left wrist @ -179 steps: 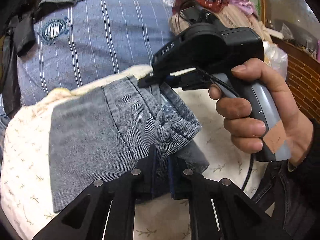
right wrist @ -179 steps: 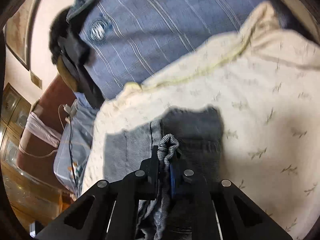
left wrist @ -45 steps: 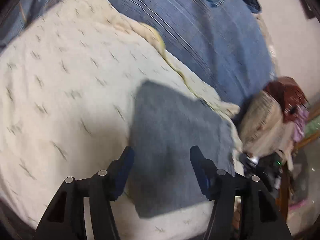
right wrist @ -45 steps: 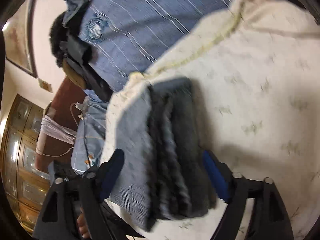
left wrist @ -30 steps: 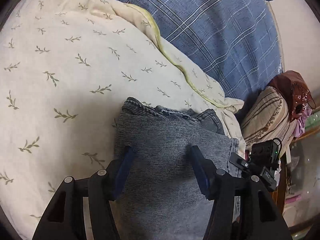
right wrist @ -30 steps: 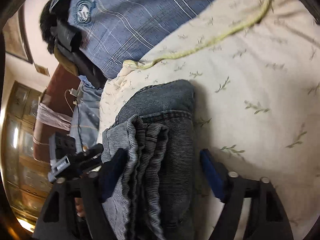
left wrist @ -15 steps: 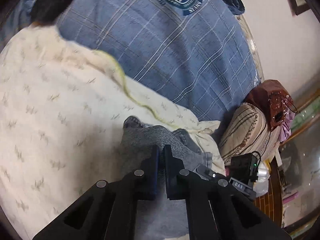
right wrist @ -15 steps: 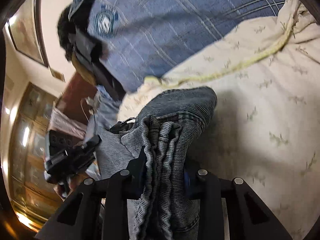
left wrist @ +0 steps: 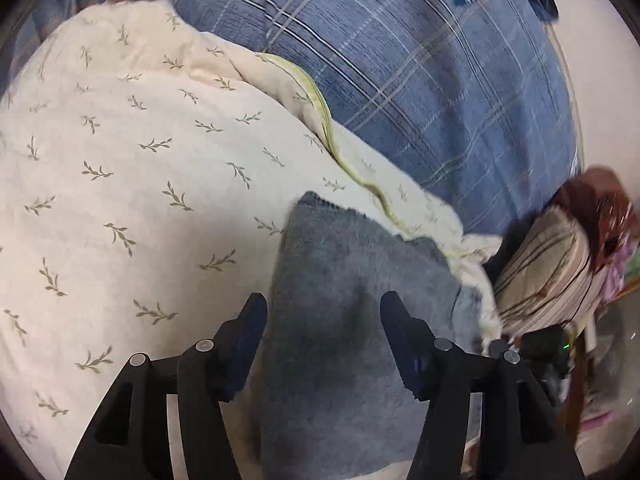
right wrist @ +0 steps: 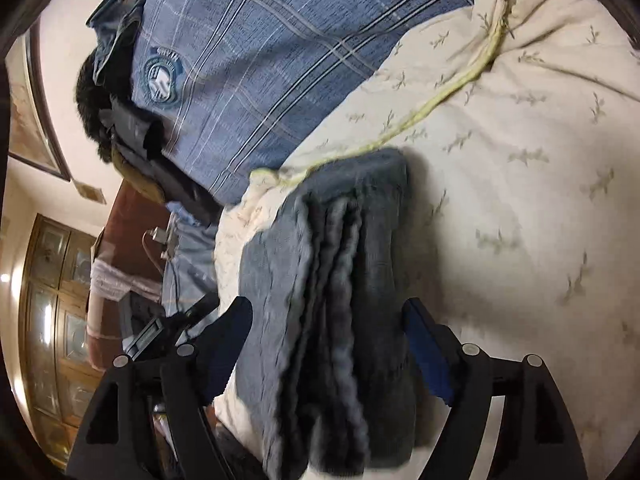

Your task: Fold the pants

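Folded pants [left wrist: 352, 280] lie between and ahead of the spread left gripper [left wrist: 322, 322] and right gripper [right wrist: 328, 322], whose jaws have just been opening, pads clear.

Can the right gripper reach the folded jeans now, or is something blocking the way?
Probably yes. The right gripper, whose jaws have just been opening, stands open around the folded jeans on the cream quilt, with nothing between.

Both the left gripper [left wrist: 322, 316] and the right gripper [right wrist: 326, 322], clamped on the folded jeans [left wrist: 352, 320] half a second ago, have just been opening, fingers [left wrist: 250, 332] apart, and the jeans now lie flat on the leaf-print quilt [left wrist: 132, 184].
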{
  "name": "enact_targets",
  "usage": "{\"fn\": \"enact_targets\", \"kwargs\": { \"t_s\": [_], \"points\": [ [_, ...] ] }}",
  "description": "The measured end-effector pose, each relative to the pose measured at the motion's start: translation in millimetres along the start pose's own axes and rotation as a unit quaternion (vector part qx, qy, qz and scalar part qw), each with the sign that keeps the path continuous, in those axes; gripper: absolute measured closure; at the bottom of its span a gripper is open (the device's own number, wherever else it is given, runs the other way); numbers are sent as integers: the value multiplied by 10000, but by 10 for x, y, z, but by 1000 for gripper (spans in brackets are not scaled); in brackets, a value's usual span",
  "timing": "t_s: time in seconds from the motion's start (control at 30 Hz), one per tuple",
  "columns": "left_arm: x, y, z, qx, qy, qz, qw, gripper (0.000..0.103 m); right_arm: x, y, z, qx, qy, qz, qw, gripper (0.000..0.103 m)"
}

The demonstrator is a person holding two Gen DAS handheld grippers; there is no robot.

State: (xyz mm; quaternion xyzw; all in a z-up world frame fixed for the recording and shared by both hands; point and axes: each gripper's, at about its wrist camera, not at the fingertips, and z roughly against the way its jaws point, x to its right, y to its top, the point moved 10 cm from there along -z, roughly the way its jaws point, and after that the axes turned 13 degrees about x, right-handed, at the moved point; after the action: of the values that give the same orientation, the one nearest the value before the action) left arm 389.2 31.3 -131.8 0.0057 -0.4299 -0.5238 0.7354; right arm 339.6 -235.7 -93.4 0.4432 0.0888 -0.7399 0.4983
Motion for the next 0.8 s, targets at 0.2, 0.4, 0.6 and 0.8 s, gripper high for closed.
{"fn": "enact_targets", "kwargs": {
  "t_s": [0.2, 0.4, 0.6, 0.8],
  "points": [
    [59, -266, -45, -353, -13, -1, 9994, 48, 82, -260, -6, -259, -186, 257, 9992, 27],
    [338, -229, 23, -40, -534, -129, 9985, 94, 116, -277, -64, -252, -515, 627, 9964, 49],
    [421, 37, 397, 639, -883, -309, 9936, 94, -182, -184, -30, 60, 71, 826, 9965, 52],
    [-29, -127, 50, 39, -141, 29, 9999, 86, -36, -259, -240, -138, -91, 597, 9981, 42]
  ]
}}
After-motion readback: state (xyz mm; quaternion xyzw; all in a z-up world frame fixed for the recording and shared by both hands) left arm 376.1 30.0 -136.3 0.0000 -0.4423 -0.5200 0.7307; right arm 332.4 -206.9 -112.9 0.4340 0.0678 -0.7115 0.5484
